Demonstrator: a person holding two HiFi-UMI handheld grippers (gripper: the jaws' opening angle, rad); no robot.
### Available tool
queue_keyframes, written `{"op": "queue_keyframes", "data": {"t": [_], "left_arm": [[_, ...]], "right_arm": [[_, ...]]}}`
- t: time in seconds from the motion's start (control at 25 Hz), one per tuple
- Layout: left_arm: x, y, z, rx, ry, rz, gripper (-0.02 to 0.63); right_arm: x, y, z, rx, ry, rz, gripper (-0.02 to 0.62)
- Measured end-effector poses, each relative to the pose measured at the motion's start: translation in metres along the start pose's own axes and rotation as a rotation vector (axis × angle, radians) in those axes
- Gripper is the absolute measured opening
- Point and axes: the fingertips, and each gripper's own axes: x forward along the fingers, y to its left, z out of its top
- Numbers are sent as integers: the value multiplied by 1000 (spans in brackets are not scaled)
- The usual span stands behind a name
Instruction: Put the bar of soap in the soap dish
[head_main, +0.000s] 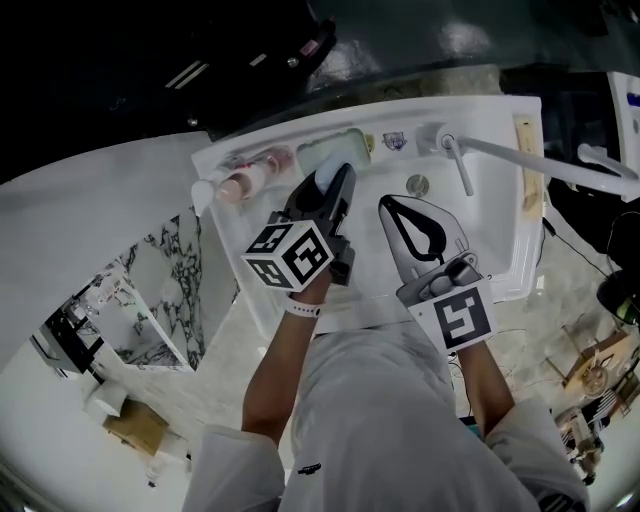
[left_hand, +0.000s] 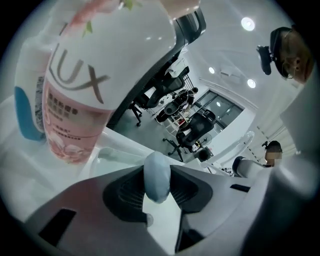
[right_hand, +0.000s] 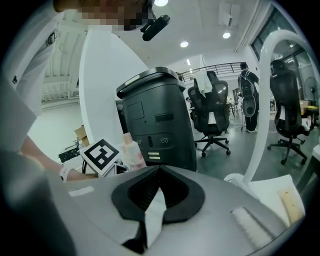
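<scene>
A pale blue bar of soap (head_main: 322, 181) (left_hand: 157, 176) stands on edge between the jaws of my left gripper (head_main: 331, 186) (left_hand: 158, 170), which is shut on it. It hangs over the back left of the white sink (head_main: 500, 250), just in front of the pale rectangular soap dish (head_main: 334, 150) on the back ledge. In the left gripper view the dish rim (left_hand: 112, 154) shows low ahead, beyond the jaws. My right gripper (head_main: 398, 206) (right_hand: 159, 170) is over the basin to the right, shut with its tips together and holding nothing.
A pink LUX bottle (head_main: 243, 183) (left_hand: 75, 100) lies on the ledge left of the dish, very close to my left gripper. The tap (head_main: 455, 155) and drain (head_main: 418, 185) sit to the right. A narrow wooden item (head_main: 527, 165) lies on the sink's right edge.
</scene>
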Motion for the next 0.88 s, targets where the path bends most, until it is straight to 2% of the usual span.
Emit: {"op": "queue_keyframes", "data": {"t": [0.36, 0.64, 0.88], "left_arm": [[29, 17, -15, 22, 91, 52, 121], [30, 16, -8, 51, 67, 95, 124], [21, 19, -6, 119, 70, 168, 197]], "right_arm": [[0, -13, -10, 30, 4, -15, 12], [-3, -17, -16, 41, 7, -7, 12], [-3, -12, -16, 38, 1, 10, 12]]}}
